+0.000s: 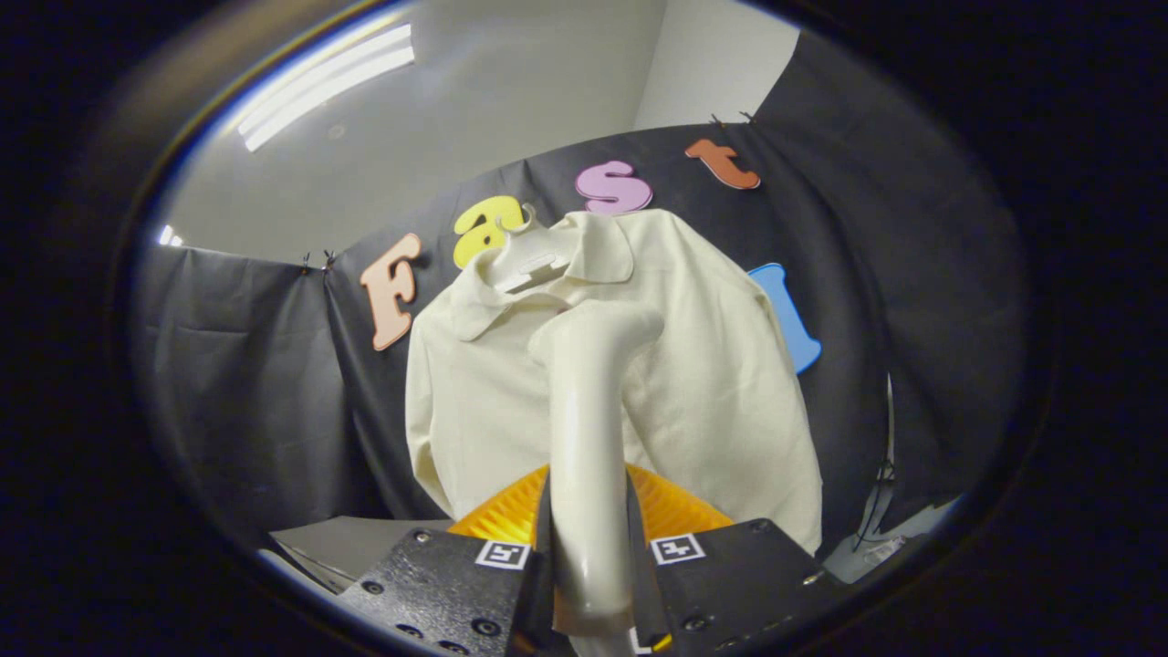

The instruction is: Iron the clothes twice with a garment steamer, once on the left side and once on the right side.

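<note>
The gripper pinches the steamer by its handle, head up at the hanging shirt, and a loose grip could let it twist off the cloth.

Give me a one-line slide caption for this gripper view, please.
Gripper shut on a garment steamer, raised toward a cream shirt on a hanger.

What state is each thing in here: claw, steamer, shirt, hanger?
claw: shut on the steamer handle
steamer: held upright, head bent toward the shirt front
shirt: hanging on the hanger, collar folded down
hanger: inside the collar, hook up
</note>
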Demonstrator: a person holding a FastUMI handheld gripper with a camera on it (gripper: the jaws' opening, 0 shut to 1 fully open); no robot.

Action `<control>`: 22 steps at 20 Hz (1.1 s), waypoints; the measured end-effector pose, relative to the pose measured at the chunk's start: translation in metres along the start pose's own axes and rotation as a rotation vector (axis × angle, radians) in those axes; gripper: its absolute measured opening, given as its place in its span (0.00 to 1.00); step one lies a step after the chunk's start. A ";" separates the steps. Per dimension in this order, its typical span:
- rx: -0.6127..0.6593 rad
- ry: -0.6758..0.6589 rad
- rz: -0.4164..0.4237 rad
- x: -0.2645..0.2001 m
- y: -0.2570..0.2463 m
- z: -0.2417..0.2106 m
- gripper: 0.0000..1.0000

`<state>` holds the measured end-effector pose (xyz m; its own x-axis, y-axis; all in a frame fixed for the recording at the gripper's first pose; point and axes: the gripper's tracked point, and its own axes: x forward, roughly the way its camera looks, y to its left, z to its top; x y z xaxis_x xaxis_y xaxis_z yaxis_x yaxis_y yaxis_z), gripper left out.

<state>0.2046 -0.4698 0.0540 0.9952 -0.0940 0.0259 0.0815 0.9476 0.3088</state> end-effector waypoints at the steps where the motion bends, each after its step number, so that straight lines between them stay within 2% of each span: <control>1: 0.015 -0.011 -0.008 0.008 -0.007 0.006 0.34; 7: 0.052 -0.027 -0.024 0.039 -0.031 0.013 0.34; 12: 0.099 -0.018 0.011 0.045 -0.036 0.001 0.34; 22: 0.120 0.071 -0.039 0.034 -0.068 -0.071 0.34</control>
<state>0.2365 -0.5157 -0.0333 0.9931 -0.1044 -0.0540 0.1174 0.9000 0.4199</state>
